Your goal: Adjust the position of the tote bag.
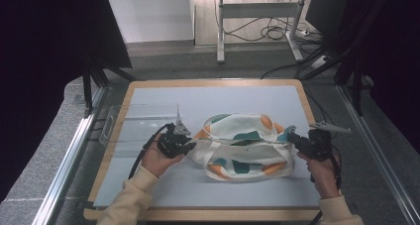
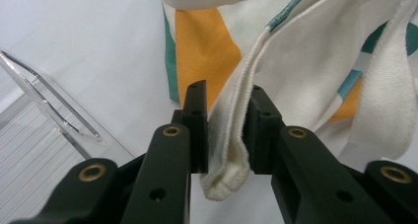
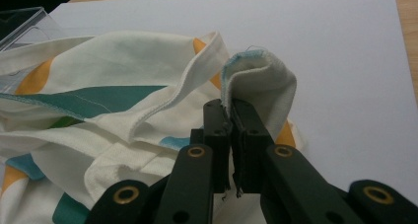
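A white cloth bag with orange and teal patches lies on the pale blue mat. My left gripper holds its left end. In the left gripper view the jaws are closed on a thick folded white hem of the bag. My right gripper holds the right end. In the right gripper view its jaws pinch a folded edge with blue stitching, and the bag spreads out to the left. The bag's top edge runs taut between the two grippers.
A clear plastic tray sits on the mat to the left of the bag, close to my left gripper. The mat lies on a wooden board. Beyond the table are metal desk legs and cables on the floor.
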